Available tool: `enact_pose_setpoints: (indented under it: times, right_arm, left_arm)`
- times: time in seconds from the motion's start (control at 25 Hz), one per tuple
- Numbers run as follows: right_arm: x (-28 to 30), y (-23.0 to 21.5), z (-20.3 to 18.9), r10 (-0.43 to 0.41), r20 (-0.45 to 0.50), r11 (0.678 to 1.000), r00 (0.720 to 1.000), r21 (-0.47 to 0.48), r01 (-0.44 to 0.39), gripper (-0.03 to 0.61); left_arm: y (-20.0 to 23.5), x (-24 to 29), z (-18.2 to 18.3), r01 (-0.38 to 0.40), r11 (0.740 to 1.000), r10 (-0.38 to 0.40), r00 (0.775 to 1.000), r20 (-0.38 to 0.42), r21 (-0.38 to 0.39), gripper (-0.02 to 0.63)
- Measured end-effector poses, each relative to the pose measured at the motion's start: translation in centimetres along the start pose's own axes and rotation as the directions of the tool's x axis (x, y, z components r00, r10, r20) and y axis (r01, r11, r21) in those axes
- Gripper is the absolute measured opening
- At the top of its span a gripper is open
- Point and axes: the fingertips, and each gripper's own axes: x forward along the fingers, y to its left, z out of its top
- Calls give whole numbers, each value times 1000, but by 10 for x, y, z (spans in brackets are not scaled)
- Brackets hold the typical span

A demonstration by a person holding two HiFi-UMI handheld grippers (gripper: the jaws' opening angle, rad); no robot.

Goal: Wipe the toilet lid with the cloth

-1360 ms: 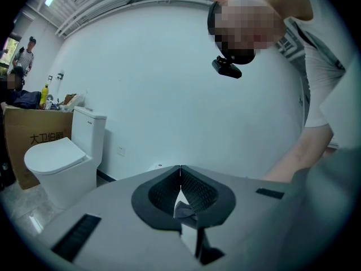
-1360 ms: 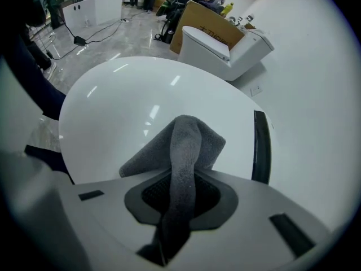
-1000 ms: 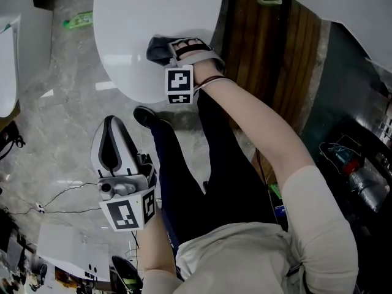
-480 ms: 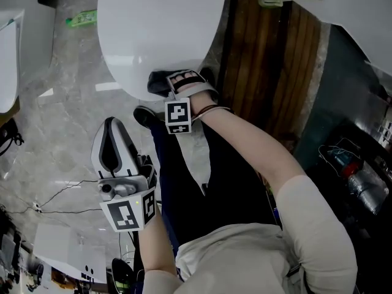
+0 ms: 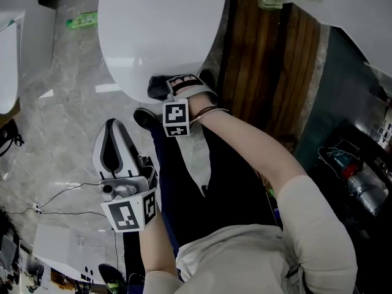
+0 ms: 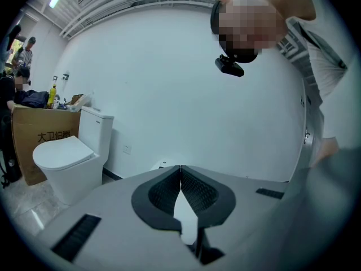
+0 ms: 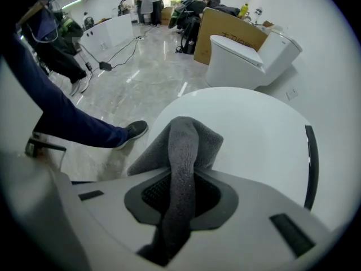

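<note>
Grey in the grip: clamping the cloth (image 7: pixel 183 151) tight in the right hand-held gripper (image 7: pixel 180 193), bunching a fold up between the jaws. Having dragged it over the last second from well in on the white toilet lid (image 5: pixel 159 29) down to the lid's near edge. Now barely creeping beyond the spot of half a second ago, so slowing rather than sweeping. Probably still pressing on the rim there, though hard telling true contact from above.

Reading this as finishing one stroke. Next, most likely, lifting or sliding back toward the far edge and starting a fresh lane, given how much lid is lying beyond.

Keeping the left hand-held gripper (image 5: pixel 112 127) closed on nothing, idling well apart over the floor (image 5: pixel 61 121), much as before.
</note>
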Motion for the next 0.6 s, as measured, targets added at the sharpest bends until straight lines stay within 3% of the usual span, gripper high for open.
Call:
enact_pose_setpoints:
  times: [0.12, 0.2, 0.4, 0.6]
  right_arm:
    - [-7, -5, -1, 24, 18, 997, 1000, 79, -26, 71]
    - [-13, -20, -2, -1, 32, 995, 999, 103, -2, 72]
    - [-28, -97, -13, -132, 44, 984, 990, 126, 125, 71]
    - [-49, -203, -40, -288, 5, 949, 958, 137, 285, 72]
  left_arm:
    - [0, 3, 1, 0, 1000, 0, 1000, -3, -1, 15]
    - [2, 6, 2, -1, 1000, 1, 1000, -1, -2, 15]
    - [7, 11, -3, -15, 1000, 14, 1000, -19, -11, 15]
    - [12, 24, -1, -27, 1000, 26, 999, -28, -17, 15]
